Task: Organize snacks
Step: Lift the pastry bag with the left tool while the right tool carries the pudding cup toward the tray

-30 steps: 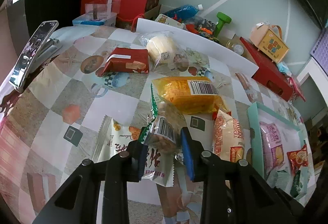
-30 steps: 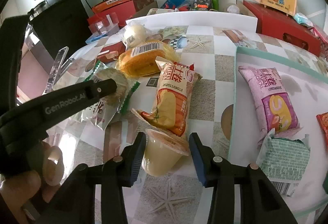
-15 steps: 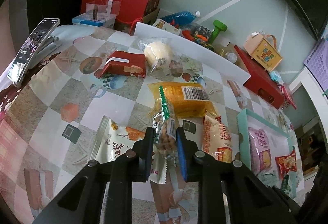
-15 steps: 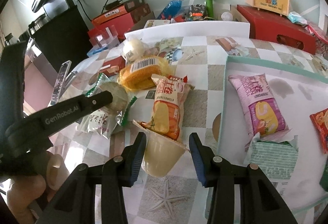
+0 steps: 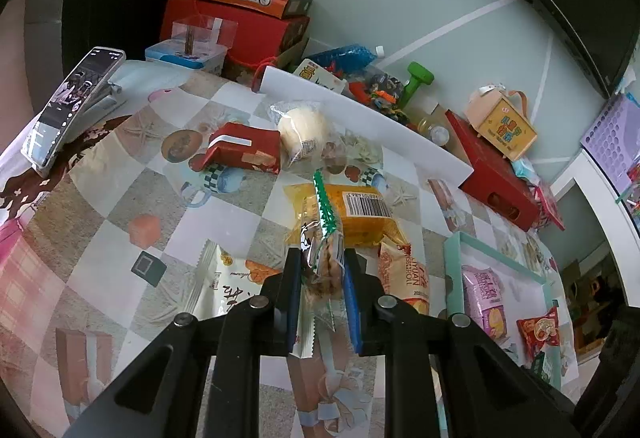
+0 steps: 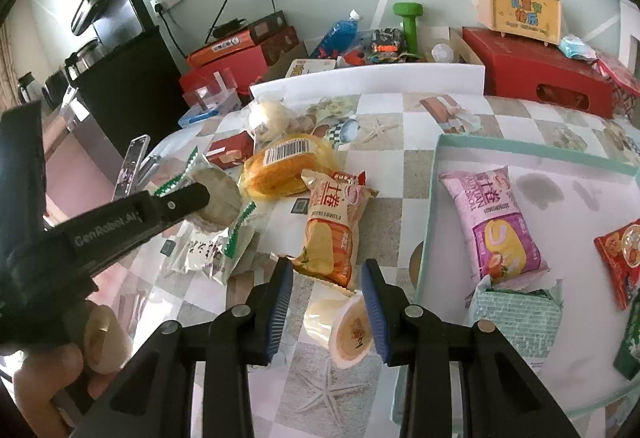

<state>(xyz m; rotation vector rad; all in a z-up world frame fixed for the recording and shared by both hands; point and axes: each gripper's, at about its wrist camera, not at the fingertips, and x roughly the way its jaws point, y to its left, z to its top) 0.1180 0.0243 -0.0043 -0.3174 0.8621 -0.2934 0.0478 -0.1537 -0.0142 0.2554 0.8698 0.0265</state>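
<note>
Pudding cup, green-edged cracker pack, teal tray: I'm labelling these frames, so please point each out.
pudding cup (image 6: 349, 334), right wrist view, on its foil lid.
green-edged cracker pack (image 5: 325, 258), left wrist view, on its clear middle.
teal tray (image 6: 532, 153), right wrist view, on its far rim.

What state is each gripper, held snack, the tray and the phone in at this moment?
left gripper, shut on the cracker packet.
cracker packet, clamped upright between the pads.
right gripper, jaws just closed in, jelly cup between them.
jelly cup, sealed, tipped on its side, touching one finger, gap at the other.
tray, holding several packets.
phone, screen lit, propped up.
</note>
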